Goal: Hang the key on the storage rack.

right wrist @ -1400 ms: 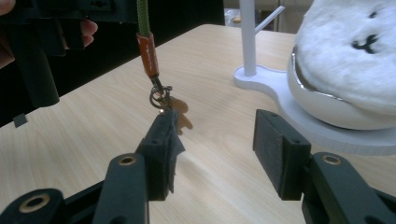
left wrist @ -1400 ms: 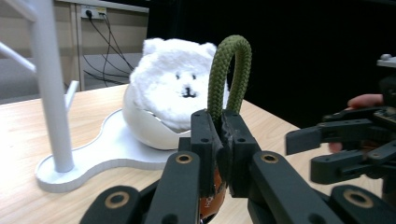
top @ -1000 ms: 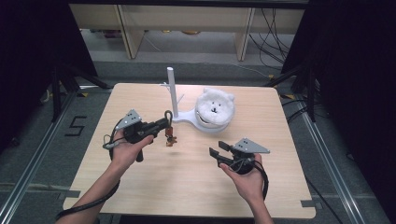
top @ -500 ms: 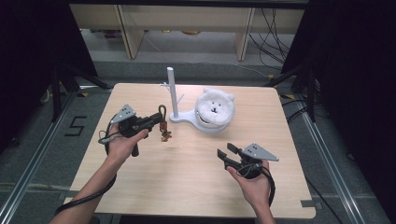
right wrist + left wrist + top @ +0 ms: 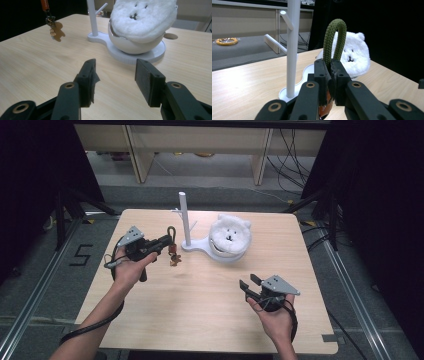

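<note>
Up close, we see an olive-green cord loop pinched between the closed jaws of the left gripper, just beside the white peg stand; from the high view, the keychain's charm dangles below that gripper over the wooden table. Further right, a white plush bear sits in the stand's bowl. Our right gripper gapes wide and empty.

High view looks forward and down over the whole counter from the person's side. Left gripper view sits low and close, facing the white peg stand and plush bear. Right gripper view, low as well, faces that same stand and bear from farther back.
</note>
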Available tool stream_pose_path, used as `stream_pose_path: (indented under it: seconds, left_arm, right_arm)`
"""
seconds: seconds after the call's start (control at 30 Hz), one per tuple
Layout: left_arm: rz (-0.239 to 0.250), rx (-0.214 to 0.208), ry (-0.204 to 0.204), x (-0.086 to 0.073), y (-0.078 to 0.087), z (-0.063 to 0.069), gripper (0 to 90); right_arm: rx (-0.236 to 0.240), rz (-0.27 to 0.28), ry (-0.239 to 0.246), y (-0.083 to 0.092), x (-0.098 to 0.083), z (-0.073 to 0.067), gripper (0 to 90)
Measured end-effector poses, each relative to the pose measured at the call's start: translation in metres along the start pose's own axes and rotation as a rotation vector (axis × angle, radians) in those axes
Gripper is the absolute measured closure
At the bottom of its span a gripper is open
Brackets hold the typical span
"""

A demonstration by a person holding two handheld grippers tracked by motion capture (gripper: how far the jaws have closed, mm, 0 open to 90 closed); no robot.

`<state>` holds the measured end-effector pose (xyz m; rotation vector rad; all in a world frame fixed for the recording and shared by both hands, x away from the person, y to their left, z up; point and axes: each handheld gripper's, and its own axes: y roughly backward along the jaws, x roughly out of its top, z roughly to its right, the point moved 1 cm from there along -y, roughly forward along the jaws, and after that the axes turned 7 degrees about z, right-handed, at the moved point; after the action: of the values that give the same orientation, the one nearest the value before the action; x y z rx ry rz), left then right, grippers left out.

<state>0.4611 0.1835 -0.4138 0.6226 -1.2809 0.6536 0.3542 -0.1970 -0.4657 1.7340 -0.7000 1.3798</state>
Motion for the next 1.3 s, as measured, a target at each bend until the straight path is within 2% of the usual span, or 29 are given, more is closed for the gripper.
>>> stream_pose_path:
  seconds: [0.13,0.2,0.23,0.27,0.4,0.43,0.47,0.5,0.53,0.67,0.73,0.77,0.8,0.83,1.0,1.1,1.13,1.3]
  left_arm:
    - [-0.001,0.011,0.01,0.002,-0.004,-0.004,84.2]
    - [-0.002,0.013,0.012,0.003,-0.005,-0.006,84.2]
    - [-0.002,0.013,0.013,0.004,-0.007,-0.007,84.2]
    - [-0.004,0.014,0.013,0.005,-0.007,-0.009,84.2]
    - [0.001,0.022,0.016,0.01,-0.011,-0.014,84.2]
    - [0.004,0.019,0.011,0.011,-0.013,-0.016,84.2]
    - [0.007,0.02,0.013,0.012,-0.014,-0.017,84.2]
    - [0.006,0.02,0.014,0.013,-0.015,-0.018,84.2]
    - [0.004,0.02,0.014,0.014,-0.016,-0.019,84.2]
    - [0.0,0.021,0.023,0.017,-0.022,-0.023,84.2]
    - [-0.007,0.027,0.026,0.018,-0.025,-0.026,84.2]
    - [-0.009,0.028,0.03,0.018,-0.026,-0.028,84.2]
    - [-0.009,0.031,0.031,0.019,-0.028,-0.029,84.2]
    - [-0.012,0.03,0.029,0.02,-0.03,-0.03,84.2]
    - [-0.019,0.029,0.029,0.024,-0.035,-0.033,84.1]
    - [-0.019,0.034,0.039,0.025,-0.039,-0.036,84.2]
    - [-0.022,0.035,0.04,0.026,-0.04,-0.037,84.1]
    - [-0.026,0.048,0.064,0.025,-0.044,-0.043,84.1]
  right_arm:
    - [0.011,-0.023,-0.005,0.001,-0.001,-0.001,52.7]
    - [0.02,-0.029,-0.026,0.001,-0.001,-0.003,52.7]
    - [0.011,-0.026,-0.053,0.0,-0.002,-0.006,52.7]
    - [0.009,-0.03,-0.01,0.0,-0.002,-0.003,52.7]
    - [0.005,-0.038,-0.028,0.0,-0.003,-0.006,52.5]
    - [0.008,-0.03,-0.001,-0.001,-0.003,-0.005,52.3]
    - [-0.009,-0.037,-0.003,0.001,-0.002,-0.006,52.1]
    - [0.005,-0.037,-0.008,0.0,-0.002,-0.006,51.9]
    - [-0.007,-0.036,0.016,0.0,-0.002,-0.006,51.8]
    - [-0.002,-0.041,0.005,0.0,-0.002,-0.007,51.5]
    - [0.002,-0.024,0.011,-0.001,-0.003,-0.007,51.1]
    - [-0.006,-0.025,-0.003,0.0,-0.003,-0.009,50.9]
    - [-0.004,-0.025,0.016,0.0,-0.003,-0.007,50.8]
    - [-0.003,-0.029,-0.004,0.0,-0.003,-0.009,50.7]
    - [0.003,-0.026,0.01,-0.001,-0.003,-0.007,50.4]
    - [-0.01,-0.036,0.014,0.001,-0.003,-0.007,50.4]
    - [0.004,-0.027,0.004,0.0,-0.003,-0.008,50.4]
    - [0.0,-0.025,0.006,-0.001,-0.003,-0.007,50.4]
